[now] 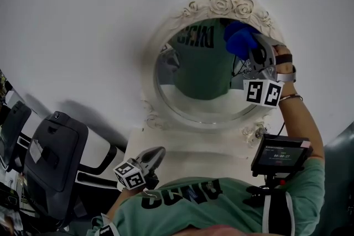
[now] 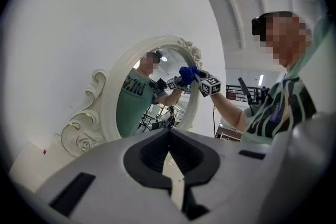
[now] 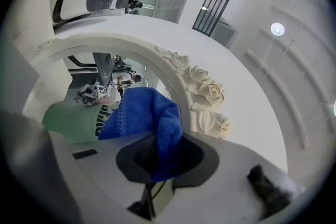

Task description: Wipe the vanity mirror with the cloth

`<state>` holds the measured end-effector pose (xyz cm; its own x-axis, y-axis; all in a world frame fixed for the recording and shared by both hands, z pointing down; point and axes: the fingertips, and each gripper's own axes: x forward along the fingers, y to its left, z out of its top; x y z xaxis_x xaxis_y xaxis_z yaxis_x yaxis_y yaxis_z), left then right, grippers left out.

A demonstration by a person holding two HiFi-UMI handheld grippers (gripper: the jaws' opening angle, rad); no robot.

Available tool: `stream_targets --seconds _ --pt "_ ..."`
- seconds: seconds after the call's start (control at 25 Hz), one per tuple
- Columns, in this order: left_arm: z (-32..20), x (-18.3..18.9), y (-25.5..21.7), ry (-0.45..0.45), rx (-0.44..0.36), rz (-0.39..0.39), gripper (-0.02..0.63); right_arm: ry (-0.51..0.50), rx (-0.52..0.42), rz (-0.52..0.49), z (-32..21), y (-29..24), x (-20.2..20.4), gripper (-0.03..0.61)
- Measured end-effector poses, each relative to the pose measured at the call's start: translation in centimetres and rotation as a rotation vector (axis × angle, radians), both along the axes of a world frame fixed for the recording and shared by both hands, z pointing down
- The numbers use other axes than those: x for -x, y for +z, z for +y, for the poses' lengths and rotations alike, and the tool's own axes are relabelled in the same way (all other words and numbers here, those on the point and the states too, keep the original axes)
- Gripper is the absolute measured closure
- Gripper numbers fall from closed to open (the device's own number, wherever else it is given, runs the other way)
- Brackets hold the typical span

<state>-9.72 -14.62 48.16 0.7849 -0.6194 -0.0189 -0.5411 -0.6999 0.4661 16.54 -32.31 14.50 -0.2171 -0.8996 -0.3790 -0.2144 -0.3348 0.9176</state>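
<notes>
Nothing fancy here. At the far left a dark chair (image 1: 52, 155) is parked beside the white table (image 1: 182, 156). The left gripper (image 1: 156, 153) is held low over that table, in front of the mirror (image 1: 193, 98) and well apart from it. In its own view the jaws are seen pressed together, with nothing caught between them, and it's pointed up at the mirror from below.

The mirror is an oval one, set in a white frame that is topped with carved roses (image 1: 229, 0). It is stood on the table right up against the wall (image 1: 83, 19).

Further right, the right gripper (image 1: 251, 53) is raised to the upper right part of the glass. Its jaws are clamped on the blue cloth (image 1: 238, 38), which is bunched up and spilled out past the tips. The cloth is found just below the roses, and it looks to be pressed on the glass there.

At the far right a small lit screen (image 1: 280, 155) is carried beside the right arm.
</notes>
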Motion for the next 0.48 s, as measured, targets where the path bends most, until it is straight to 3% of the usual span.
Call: stream_targets --seconds 0.32,0.48 --pt "0.0 0.2 0.3 -0.005 0.013 0.000 0.604 -0.027 -0.003 -0.034 0.0 -0.3 0.1 0.531" --pt "-0.1 -0.3 0.6 0.002 0.022 -0.005 0.604 -0.045 0.020 -0.048 -0.1 2.3 0.3 0.531"
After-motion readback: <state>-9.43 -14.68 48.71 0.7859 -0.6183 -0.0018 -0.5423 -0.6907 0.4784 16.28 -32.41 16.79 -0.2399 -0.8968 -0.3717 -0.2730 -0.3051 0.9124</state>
